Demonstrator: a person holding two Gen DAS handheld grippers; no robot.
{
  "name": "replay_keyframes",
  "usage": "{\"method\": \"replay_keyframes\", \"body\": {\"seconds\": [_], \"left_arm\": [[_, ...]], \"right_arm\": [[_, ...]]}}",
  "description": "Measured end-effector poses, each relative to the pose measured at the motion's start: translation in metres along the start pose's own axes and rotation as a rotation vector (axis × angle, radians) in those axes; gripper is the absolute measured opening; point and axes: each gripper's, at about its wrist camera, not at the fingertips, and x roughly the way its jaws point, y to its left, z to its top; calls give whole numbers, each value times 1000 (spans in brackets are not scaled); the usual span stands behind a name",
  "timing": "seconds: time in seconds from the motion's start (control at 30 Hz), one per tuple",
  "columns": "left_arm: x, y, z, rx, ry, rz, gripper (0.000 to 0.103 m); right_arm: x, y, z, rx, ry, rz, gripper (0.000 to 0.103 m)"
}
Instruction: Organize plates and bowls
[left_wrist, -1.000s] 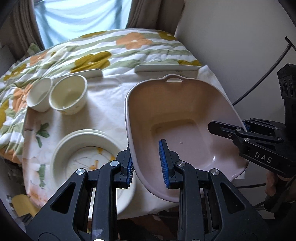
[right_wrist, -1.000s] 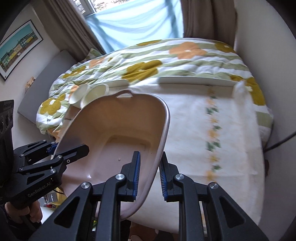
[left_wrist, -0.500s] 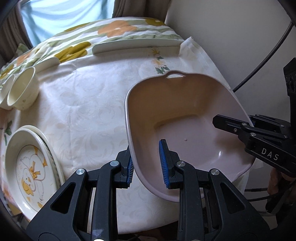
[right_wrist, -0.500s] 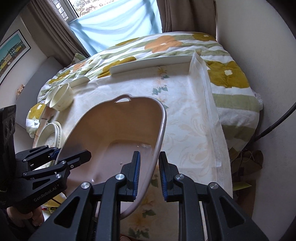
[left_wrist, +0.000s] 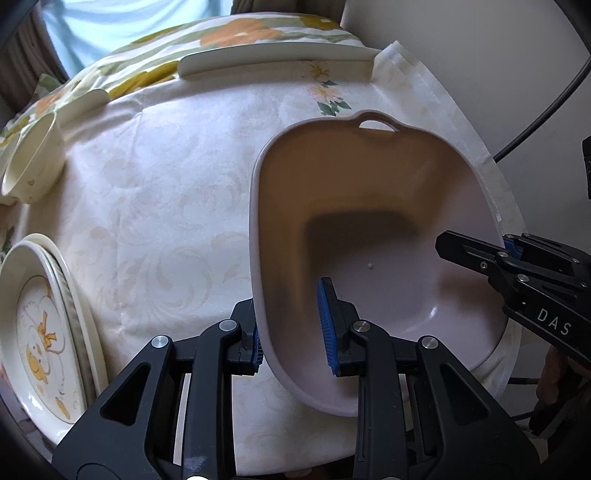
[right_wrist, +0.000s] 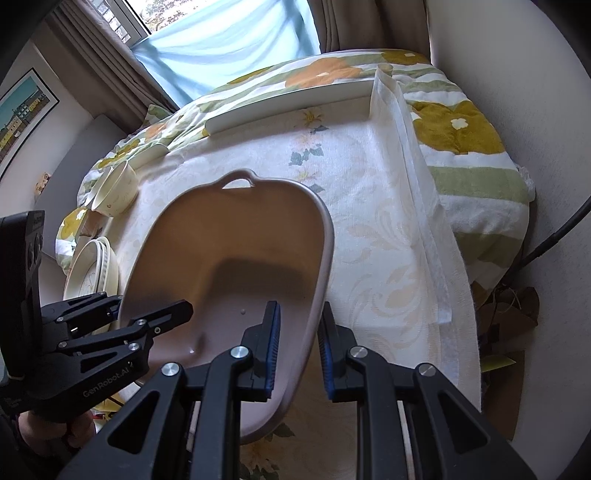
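Note:
A pinkish-beige plastic basin (left_wrist: 369, 221) with a handle cut-out is held between both grippers, low over the right part of the table; whether it touches the cloth I cannot tell. My left gripper (left_wrist: 291, 332) is shut on the basin's left wall, one blue pad inside and one outside. My right gripper (right_wrist: 300, 350) is shut on the opposite wall of the basin (right_wrist: 240, 240). Each gripper shows in the other view: right gripper (left_wrist: 480, 245), left gripper (right_wrist: 147, 304). The basin is empty. Stacked plates (left_wrist: 40, 332) with a duck print lie at the left. Two cream bowls (left_wrist: 33, 166) stand beyond them.
A pale floral tablecloth (left_wrist: 166, 221) covers the table, with white raised rails (left_wrist: 277, 55) along its far side. The table's right edge (right_wrist: 436, 240) runs close to the basin. Behind are a flowered quilt (right_wrist: 461, 129), a wall and a black cable (left_wrist: 535, 122).
Both grippers have carried the basin down and to the right across the table. The plates and bowls have slid to the left edge of the views.

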Motion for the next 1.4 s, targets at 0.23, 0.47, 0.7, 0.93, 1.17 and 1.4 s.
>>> {"method": "replay_keyframes", "body": {"seconds": [0.23, 0.47, 0.7, 0.93, 1.17, 1.4], "left_arm": [[6, -4, 4, 21, 35, 34, 23], [6, -1, 3, 18, 37, 20, 23], [0, 6, 4, -14, 40, -68, 23], [-28, 11, 6, -14, -3, -58, 24], [-81, 26, 8, -23, -116, -69, 83], [-159, 74, 20, -40, -254, -8, 84]], "right_arm": [[0, 0, 0, -4, 6, 8, 18], [1, 1, 2, -18, 20, 10, 18], [-10, 7, 4, -27, -7, -20, 40], [-47, 9, 11, -3, -80, 4, 56], [-95, 53, 38, -93, -184, 42, 56], [-116, 116, 68, -113, -243, 145, 74]]}}
